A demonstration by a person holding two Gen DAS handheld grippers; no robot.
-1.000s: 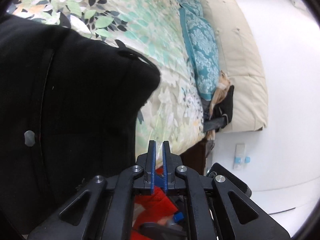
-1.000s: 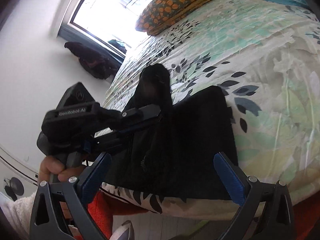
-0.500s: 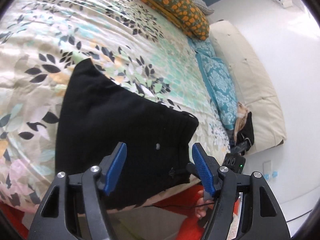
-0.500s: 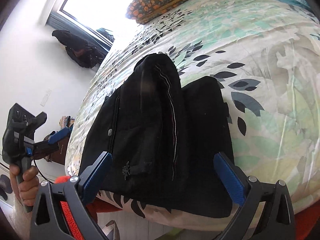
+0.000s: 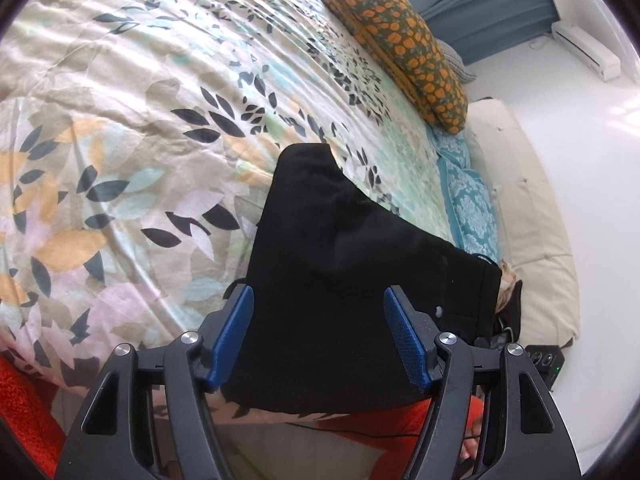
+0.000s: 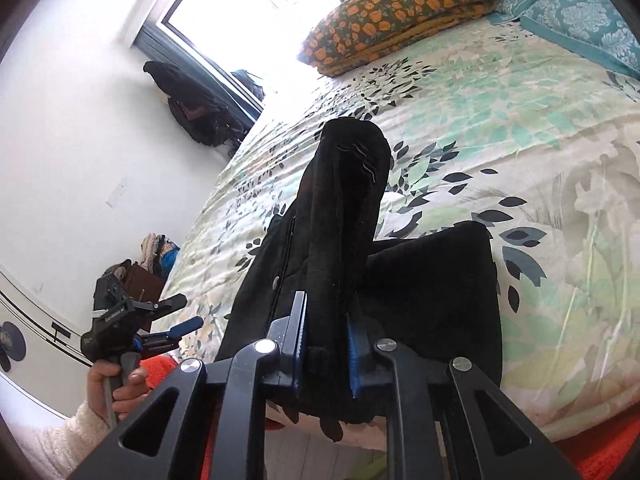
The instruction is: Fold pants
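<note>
With the right gripper (image 6: pixel 326 354) just clamped on a fold of the black pants (image 6: pixel 420 292) at bottom centre, lift evenly across the bed (image 6: pixel 540 128); the left gripper (image 5: pixel 322 336) hovers open over their near edge.

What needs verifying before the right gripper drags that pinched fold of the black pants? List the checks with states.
1. Right gripper shut on the black pants, its fingers having just been closing: ok.
2. Pinched fold lifted off the floral bedspread: ok.
3. Left gripper open, holding nothing: ok.
4. Left gripper clear of the fold: ok; it hangs off the bed's edge.
5. How many layers are pinched: cannot tell.
6. Rest of the pants lies flat: not ok; it is bunched.
</note>
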